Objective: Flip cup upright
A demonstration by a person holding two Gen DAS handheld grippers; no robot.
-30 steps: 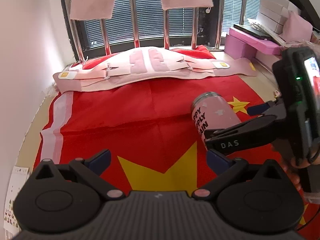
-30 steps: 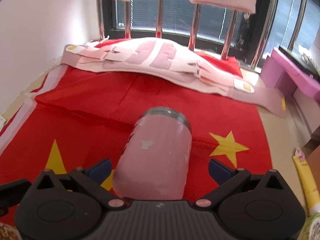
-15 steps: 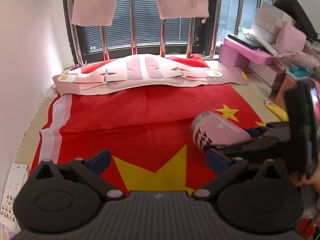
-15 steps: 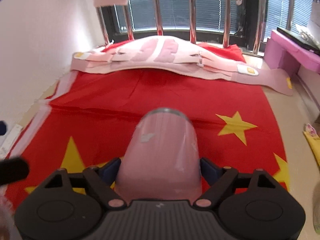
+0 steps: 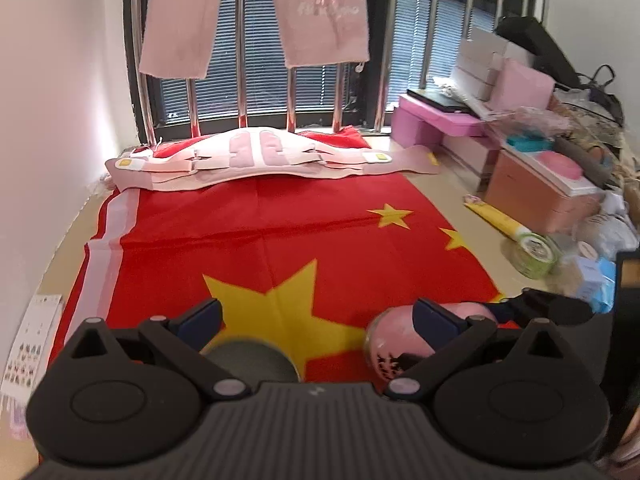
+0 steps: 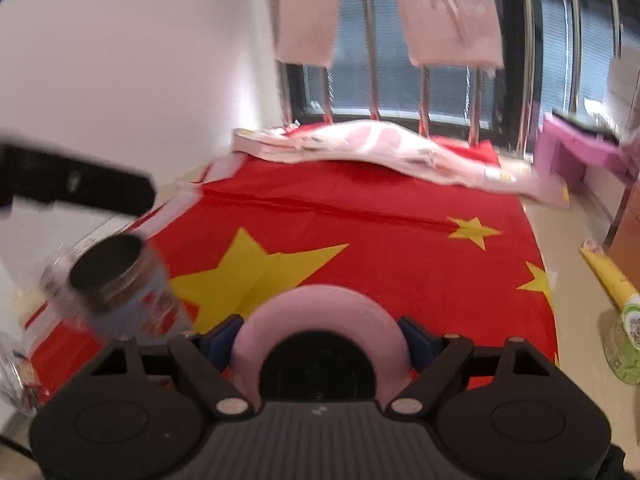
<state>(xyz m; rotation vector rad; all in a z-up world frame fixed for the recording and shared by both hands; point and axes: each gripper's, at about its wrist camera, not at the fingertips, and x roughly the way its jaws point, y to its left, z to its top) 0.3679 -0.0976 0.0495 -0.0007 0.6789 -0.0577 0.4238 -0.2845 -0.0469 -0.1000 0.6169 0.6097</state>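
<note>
Cup (image 6: 322,320), smooth pink cylinder, sits pinched in the right claw (image 6: 320,338), its long axis along the fingers, black end facing the camera, over the red flag (image 6: 360,232). Left claw (image 5: 316,318) spread, gripping nothing.

Pink cup (image 6: 320,320) base hidden by gripper body, jar (image 6: 120,284) perhaps motion-blurred

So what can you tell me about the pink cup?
The pink cup is smooth and glossy, with dark lettering on its side in the left camera view. The right gripper squeezes it between blue finger pads. It is held above the red flag. The right camera faces a dark round end. Whether it is upright yet is unclear.
</note>
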